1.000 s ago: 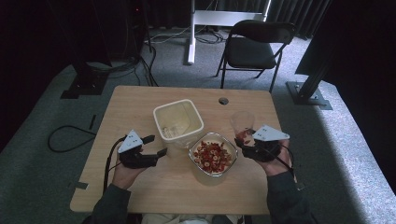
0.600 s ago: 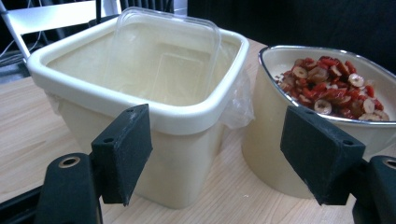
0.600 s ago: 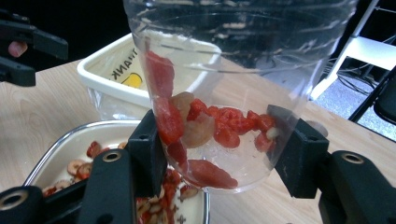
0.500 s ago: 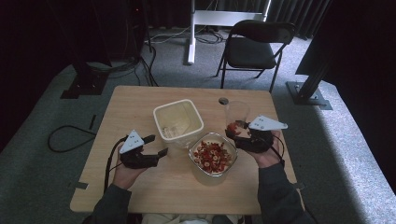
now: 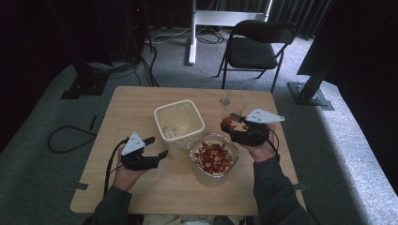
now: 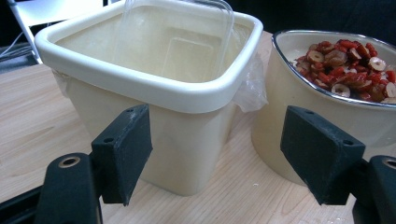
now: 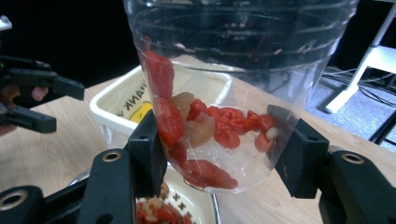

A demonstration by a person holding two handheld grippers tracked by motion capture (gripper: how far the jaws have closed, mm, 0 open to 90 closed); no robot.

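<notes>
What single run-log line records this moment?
right hand-held gripper: shut on clear cup of red pieces | left hand-held gripper: open beside cream tub | bowl: full

A light wooden table (image 5: 141,112) carries a cream square tub (image 5: 179,123) just ahead of the left gripper (image 5: 157,147), with a bowl of red slices (image 5: 214,153) beside it.

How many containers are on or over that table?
3: a cream square tub mid-table, a bowl of red slices beside it, and a clear plastic cup gripped by the right gripper.
</notes>
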